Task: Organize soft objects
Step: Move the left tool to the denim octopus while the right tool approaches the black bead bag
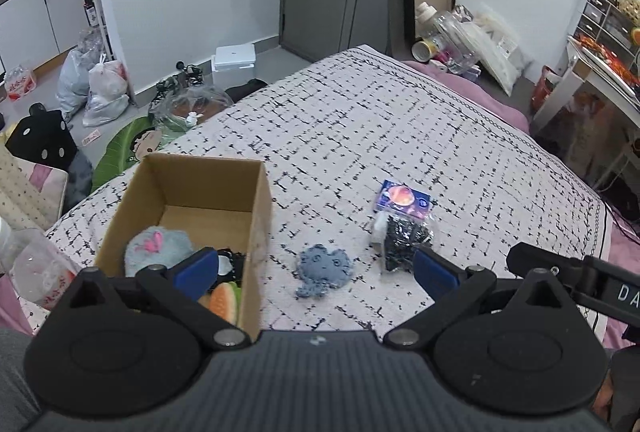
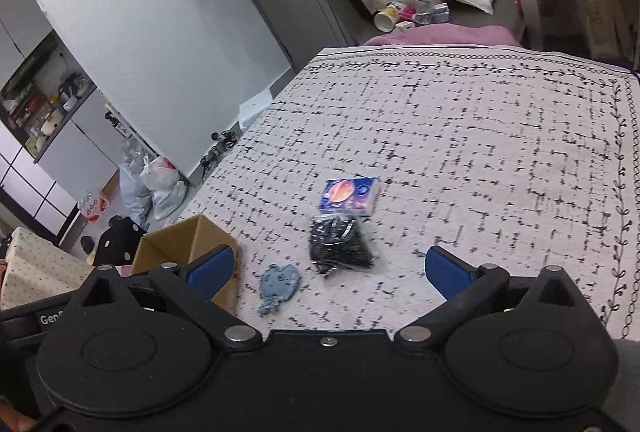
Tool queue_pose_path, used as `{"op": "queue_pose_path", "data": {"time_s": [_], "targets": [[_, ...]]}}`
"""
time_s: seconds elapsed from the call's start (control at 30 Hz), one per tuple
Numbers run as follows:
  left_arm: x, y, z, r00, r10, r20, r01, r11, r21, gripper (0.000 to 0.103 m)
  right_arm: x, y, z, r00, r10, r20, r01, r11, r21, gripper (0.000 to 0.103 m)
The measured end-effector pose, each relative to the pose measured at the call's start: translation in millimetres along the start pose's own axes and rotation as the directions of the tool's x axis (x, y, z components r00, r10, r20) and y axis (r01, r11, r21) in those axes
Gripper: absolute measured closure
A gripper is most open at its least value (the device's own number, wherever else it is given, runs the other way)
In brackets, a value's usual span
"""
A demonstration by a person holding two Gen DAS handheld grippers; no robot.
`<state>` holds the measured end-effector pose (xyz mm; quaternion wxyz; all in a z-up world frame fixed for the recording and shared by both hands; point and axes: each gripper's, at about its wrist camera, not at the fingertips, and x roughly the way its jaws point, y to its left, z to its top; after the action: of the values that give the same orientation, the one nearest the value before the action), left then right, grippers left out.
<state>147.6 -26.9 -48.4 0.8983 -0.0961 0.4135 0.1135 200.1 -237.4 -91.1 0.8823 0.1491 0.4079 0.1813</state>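
Note:
A cardboard box [image 1: 262,216] stands on the bed at the left and shows in the right wrist view [image 2: 188,238] too. It holds a fuzzy blue plush [image 1: 158,250] and an orange slice-shaped plush [image 1: 224,302]. A blue knitted soft toy [image 1: 323,269] lies on the blanket right of the box, also in the right wrist view [image 2: 278,286]. A bag of black items [image 1: 404,242] [image 2: 338,246] and a small colourful pack [image 1: 403,199] [image 2: 348,195] lie beyond. My left gripper [image 1: 316,270] is open and empty above the toy. My right gripper [image 2: 330,272] is open and empty.
The white blanket with black dashes [image 1: 400,119] covers the bed. Bags [image 1: 96,87], a white bin [image 1: 234,61] and clutter sit on the floor at the left. Bottles and a pillow [image 1: 460,39] lie past the bed's far end. A desk [image 1: 600,71] stands at the right.

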Motion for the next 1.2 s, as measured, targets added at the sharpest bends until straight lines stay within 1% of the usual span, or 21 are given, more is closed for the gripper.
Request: {"op": "queue_pose_path", "data": {"time_s": [0.2,0.3,0.47,0.57,0.63,0.77,0.87,1.0,1.07,1.2], "targets": [[4.6,-11.5,-1.2,1.0,-0.015,-0.012,0.015,1.0,0.017,0.0,0.5,-15.1,-0.8,1.0,-0.013,0.001,0.013,1.0,0.004,0.0],[7.4,-15.5,-0.4,0.999,-0.02,-0.033,0.021,0.999,0.026,0.0,1.2,-22.7,-0.6,1.0,-0.017,-0.003,0.017,1.0,0.01,0.0],[14.7,-20.5,-0.4,0.998,0.014,-0.06,-0.013,1.0,0.021,0.0,4.2,-38.1,0.9,1.0,0.006,-0.019,-0.005,0.998,0.057,0.0],[21.5,-21.0,0.5,0.997,0.008,-0.073,-0.007,1.0,0.01,0.0,10.1,-46.0,1.3,1.0,0.006,-0.03,-0.003,0.996,0.092,0.001],[25.3,-21.1,0.5,0.997,0.019,-0.069,-0.019,1.0,0.007,0.0,14.5,-48.0,1.0,0.999,0.007,-0.036,-0.003,0.994,0.107,0.002],[37.2,-20.3,0.7,0.997,0.013,-0.074,-0.013,1.0,0.0,0.001,26.1,-50.6,1.9,0.998,0.01,-0.062,-0.001,0.991,0.132,0.008],[46.2,-21.2,-0.6,0.997,0.002,-0.076,-0.001,1.0,0.009,0.002,33.2,-51.0,3.0,0.998,0.018,-0.064,-0.008,0.99,0.144,0.009],[60.5,-23.5,-4.2,0.997,0.001,-0.078,0.001,1.0,0.03,0.005,44.5,-52.8,3.8,0.997,0.034,-0.067,-0.022,0.987,0.161,0.009],[69.0,-24.4,-6.4,0.996,-0.001,-0.084,0.004,0.999,0.036,0.009,51.6,-54.6,4.1,0.996,0.037,-0.076,-0.023,0.984,0.174,0.009],[89.9,-25.2,-10.8,0.993,-0.005,-0.122,0.01,0.999,0.039,0.021,63.9,-56.9,5.3,0.995,0.057,-0.088,-0.039,0.98,0.195,0.009]]}}
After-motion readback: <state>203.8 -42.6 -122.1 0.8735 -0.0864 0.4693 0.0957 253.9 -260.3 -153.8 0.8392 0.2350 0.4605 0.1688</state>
